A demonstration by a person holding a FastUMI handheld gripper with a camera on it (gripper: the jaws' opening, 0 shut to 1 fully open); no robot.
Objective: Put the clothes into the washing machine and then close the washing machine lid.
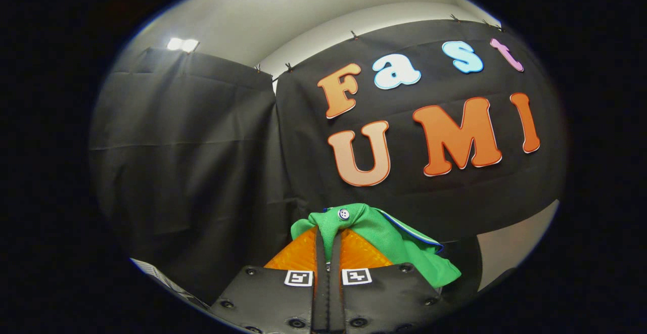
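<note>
Green shirt (384, 235), with a small button (343, 214), is pinched between the two fingers of the claw (328, 238), nearly closed; cloth drapes over the right finger, before the booth's black wall.

Black cloth (192, 162) is hanging in creased panels across the middle of the frame, and small clips (354, 35) are pinning its top edge along the upper part. A pale wall (323, 26) is showing above it, with a ceiling light (183, 44) glaring at upper left. A pale surface (510, 245) is peeking out beneath the cloth at lower right.
</note>
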